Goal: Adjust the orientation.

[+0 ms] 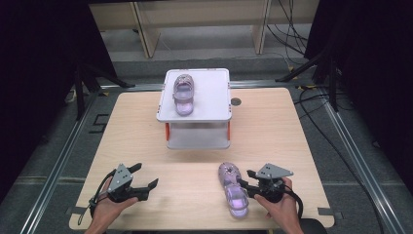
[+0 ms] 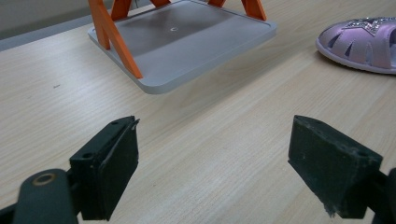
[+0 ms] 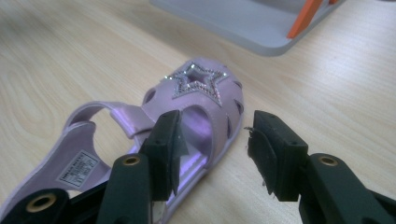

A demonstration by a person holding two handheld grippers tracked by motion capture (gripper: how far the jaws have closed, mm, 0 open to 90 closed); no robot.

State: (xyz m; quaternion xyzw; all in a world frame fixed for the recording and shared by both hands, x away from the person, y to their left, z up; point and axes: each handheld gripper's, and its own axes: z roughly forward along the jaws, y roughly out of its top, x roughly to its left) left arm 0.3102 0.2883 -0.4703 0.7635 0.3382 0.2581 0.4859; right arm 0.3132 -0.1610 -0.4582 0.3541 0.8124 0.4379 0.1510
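Black jaws of the right gripper [image 3: 212, 154] stand half open astride the near sandal's [image 3: 154, 126] side wall on the table [image 1: 146, 136], not yet pinching. Next, I judge, they close and lift it to the shelf [image 1: 209, 92] beside its mate [image 1: 183, 92]. Left gripper [image 2: 212, 163] waits wide open, empty.

Two-tier rack [image 1: 193, 117] sits at table [image 1: 131, 126] centre, toward the far side. One sandal [image 1: 183, 93] lies on the rack's top shelf, left of its middle. Second sandal [image 1: 233, 189] lies on the table near the front edge, right of centre, near side of the rack. Right gripper [image 1: 246, 181] is just right of that sandal, one jaw over its side edge. Left gripper [image 1: 144, 176] is at near left, well apart from both sandals.
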